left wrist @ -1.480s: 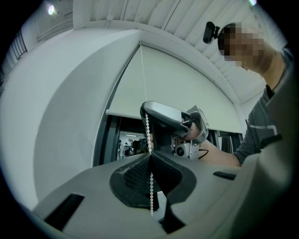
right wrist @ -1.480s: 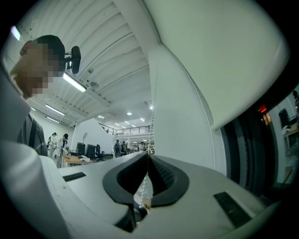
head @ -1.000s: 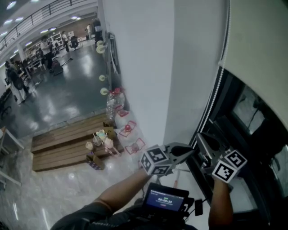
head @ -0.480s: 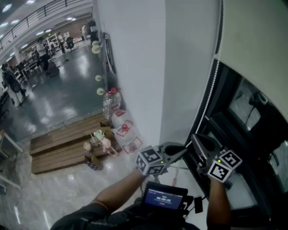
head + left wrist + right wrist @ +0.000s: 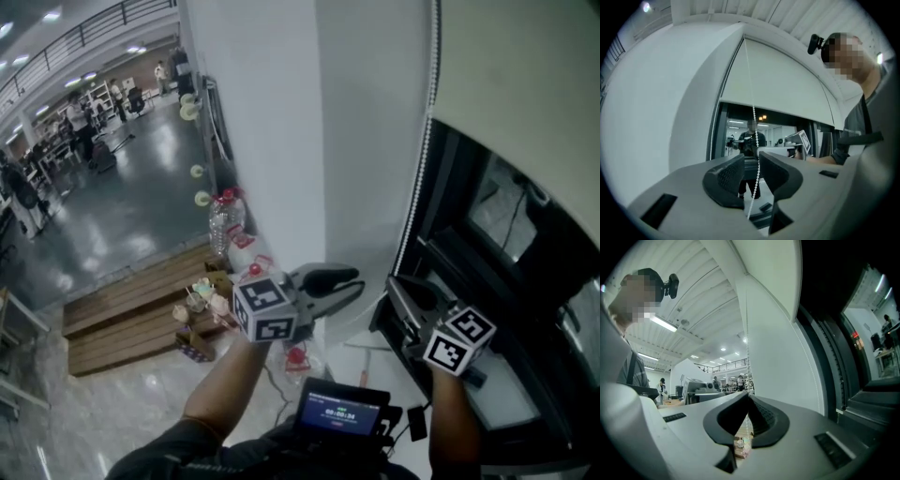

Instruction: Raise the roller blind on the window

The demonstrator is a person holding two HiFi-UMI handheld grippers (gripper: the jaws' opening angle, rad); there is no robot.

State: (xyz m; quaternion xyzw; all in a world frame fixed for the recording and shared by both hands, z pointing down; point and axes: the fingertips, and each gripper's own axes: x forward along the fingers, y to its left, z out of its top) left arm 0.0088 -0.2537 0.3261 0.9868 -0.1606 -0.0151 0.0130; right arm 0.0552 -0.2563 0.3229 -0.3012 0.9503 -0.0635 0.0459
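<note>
The roller blind (image 5: 525,84), at one o'clock in the head view, is part-way up. Its hem crosses the window (image 5: 487,244) with dark glass bare beneath, so I judge the raise well begun but unfinished, with more chain to haul. The right gripper (image 5: 398,287), at five o'clock, is closed on the bead chain (image 5: 419,178). The left gripper (image 5: 349,279), near centre, has just been opening its jaws; the chain hangs in the gap, unpinched, so a fresh grip is probably next. White wall (image 5: 281,112) flanks the window at twelve o'clock. At eight o'clock a wooden platform (image 5: 122,314) carries cups (image 5: 202,298), with a water bottle (image 5: 223,220) just beyond it on a glossy hall floor (image 5: 122,206).
</note>
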